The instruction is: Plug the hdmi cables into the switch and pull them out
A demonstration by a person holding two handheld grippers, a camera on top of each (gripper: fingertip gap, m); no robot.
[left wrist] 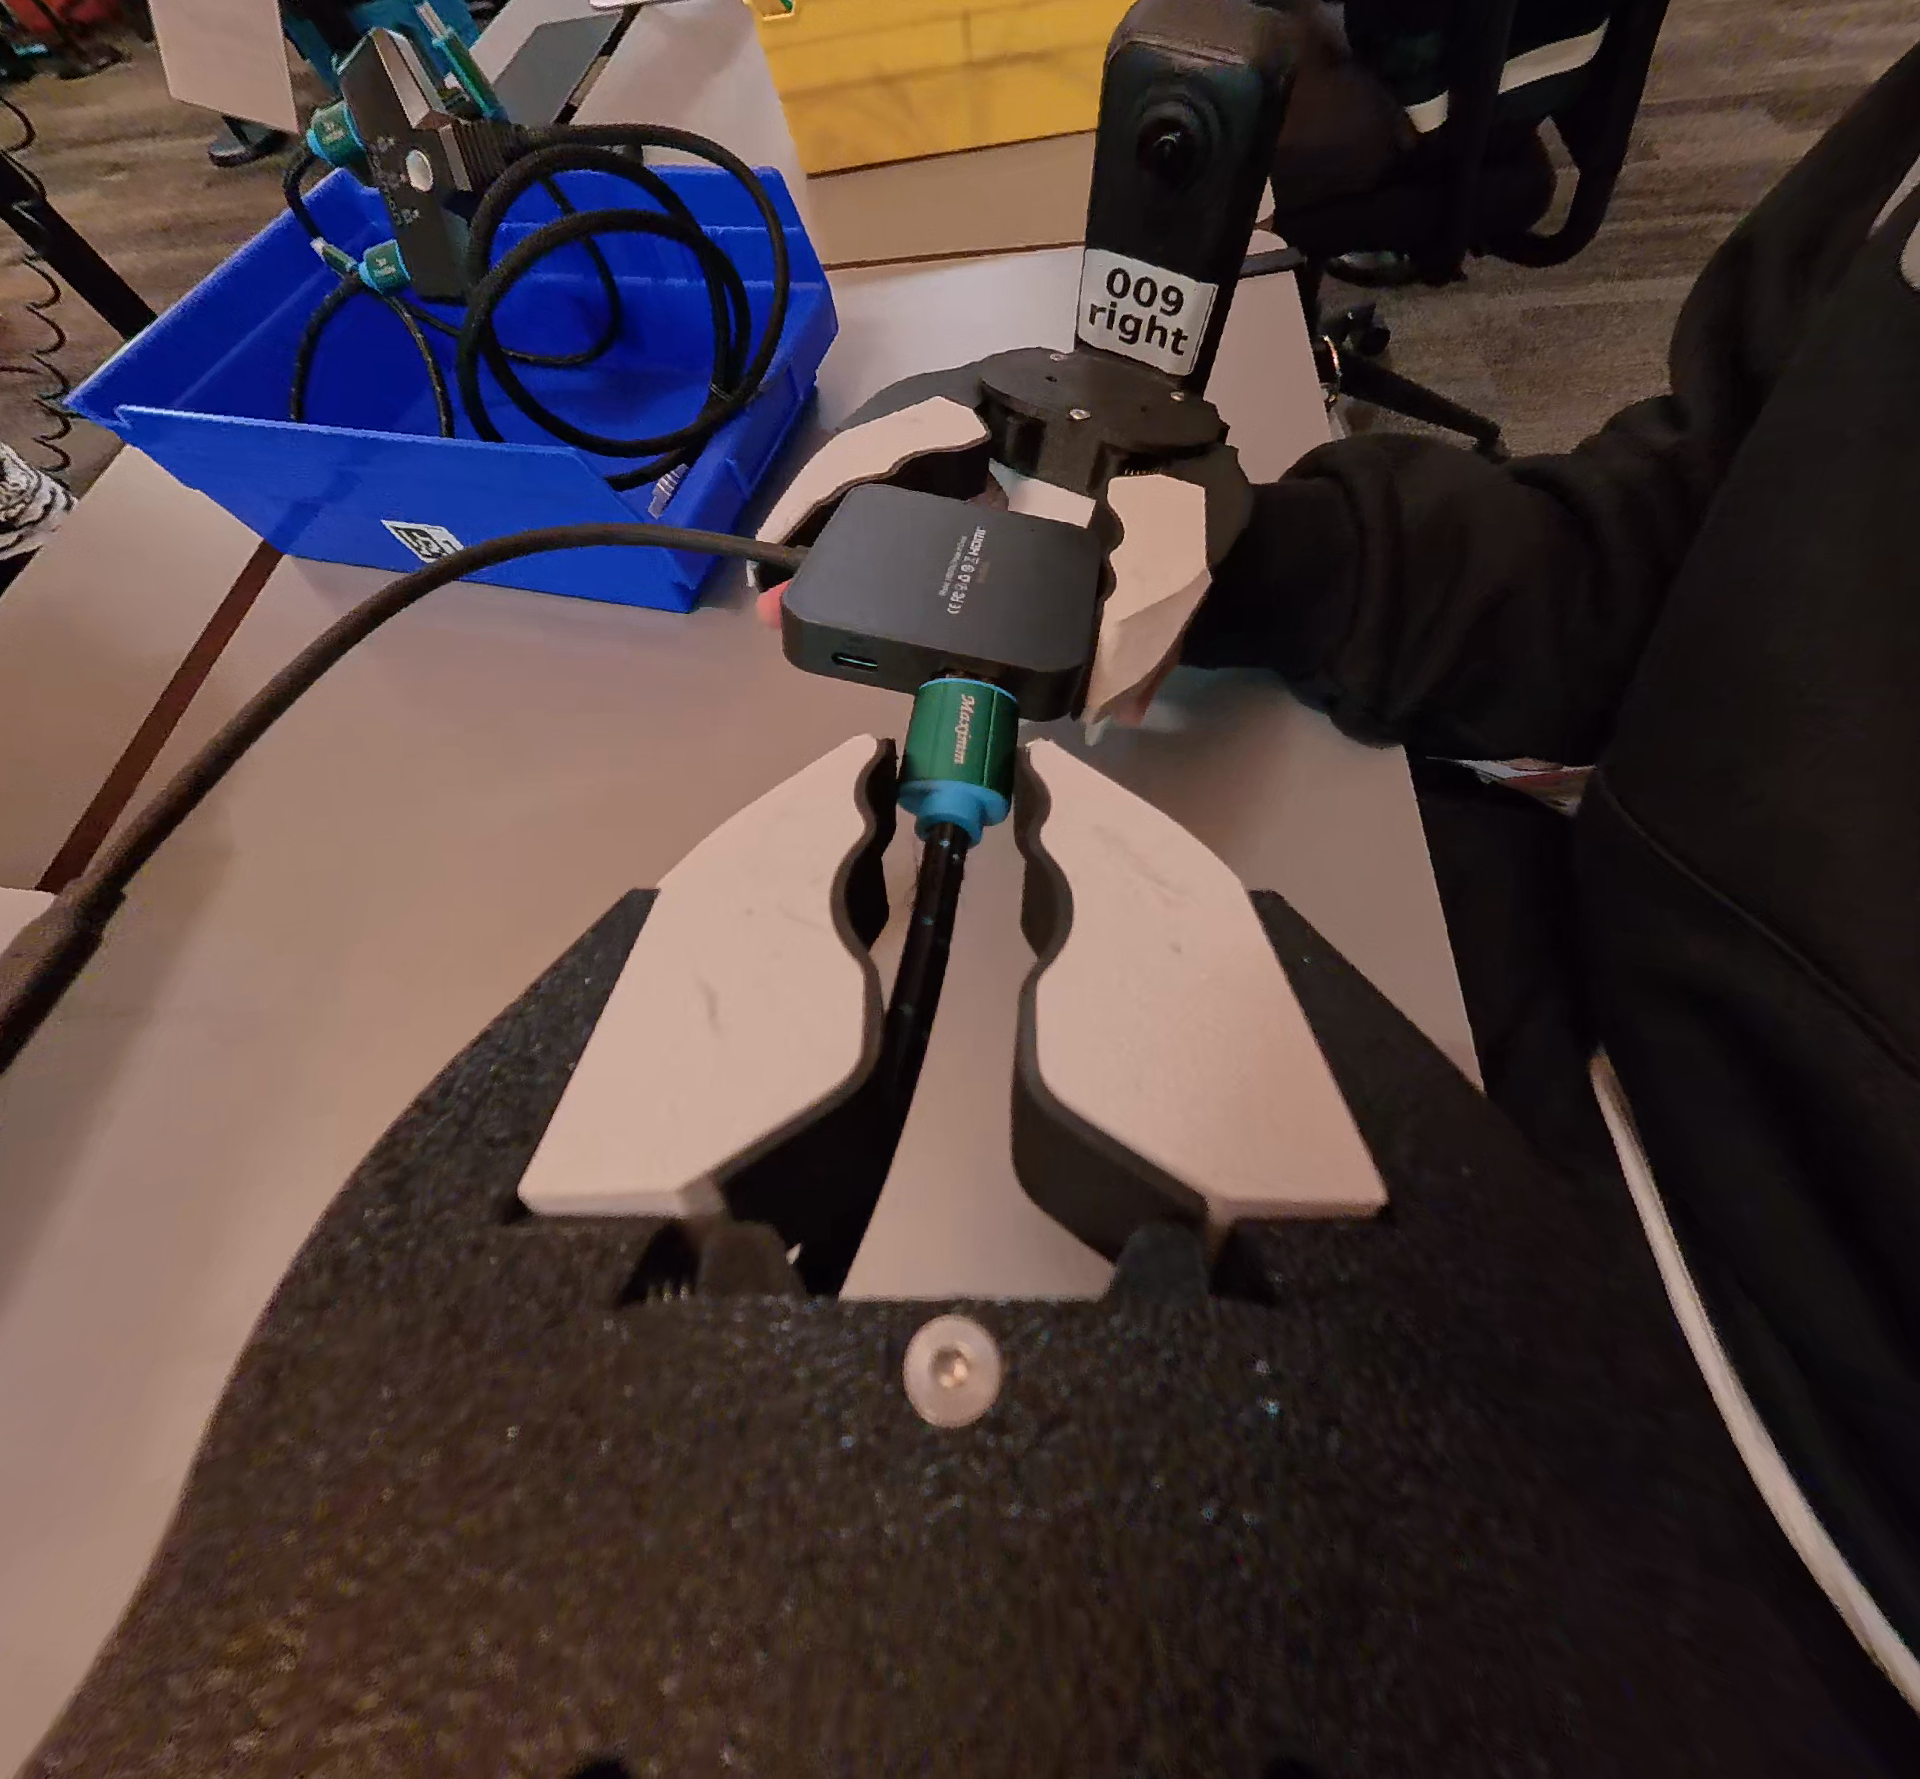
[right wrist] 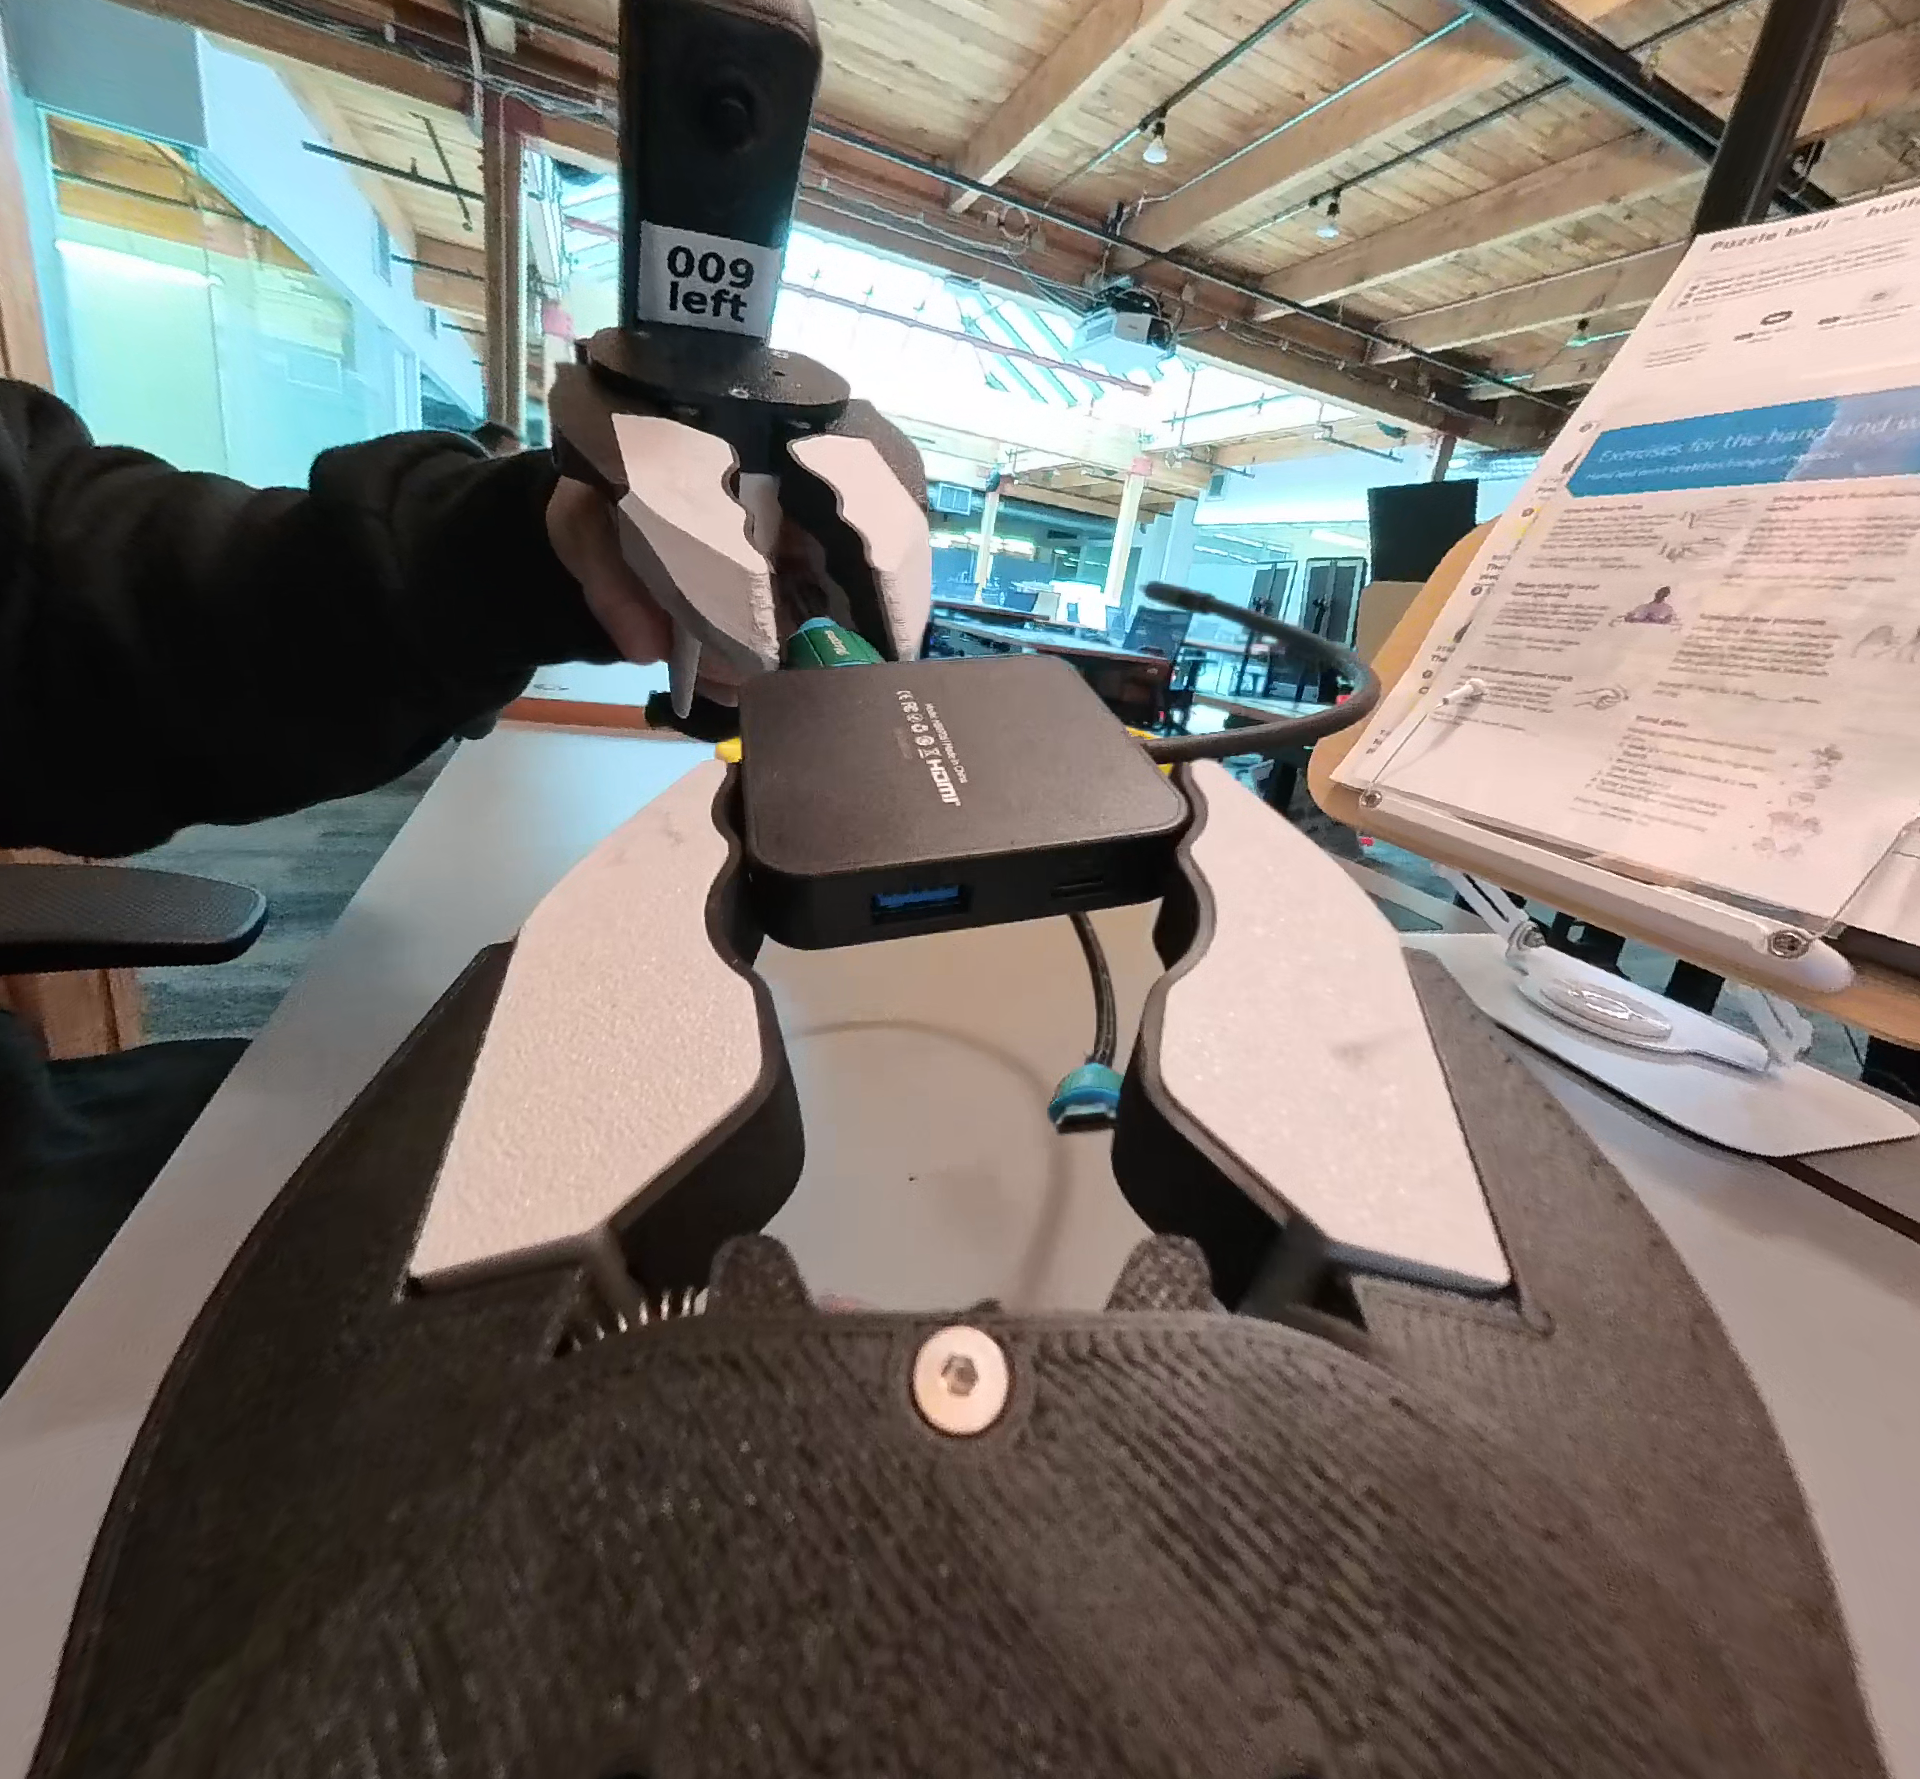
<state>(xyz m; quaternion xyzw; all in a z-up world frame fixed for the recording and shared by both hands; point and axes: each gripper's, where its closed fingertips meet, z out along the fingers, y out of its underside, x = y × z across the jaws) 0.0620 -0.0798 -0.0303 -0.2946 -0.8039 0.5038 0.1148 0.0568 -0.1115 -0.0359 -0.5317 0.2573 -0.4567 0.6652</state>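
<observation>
The black HDMI switch (right wrist: 956, 763) is held level above the table between the fingers of my right gripper (right wrist: 956, 794), which is shut on its two sides. In the left wrist view the switch (left wrist: 945, 586) faces me. A green HDMI plug (left wrist: 951, 742) with a blue collar has its tip in a port on the switch's near edge. My left gripper (left wrist: 956, 758) is shut on that plug, and its black cable (left wrist: 925, 960) runs back between the fingers. The switch's own black cable (left wrist: 416, 586) trails left. A teal plug (right wrist: 1086, 1095) hangs below the switch.
A blue bin (left wrist: 364, 493) with coiled black cables (left wrist: 623, 295) stands at the left, with a yellow bin (left wrist: 935, 67) behind it. A document stand (right wrist: 1662, 586) is at the right. A person's black sleeve (left wrist: 1455, 586) is close by on the right.
</observation>
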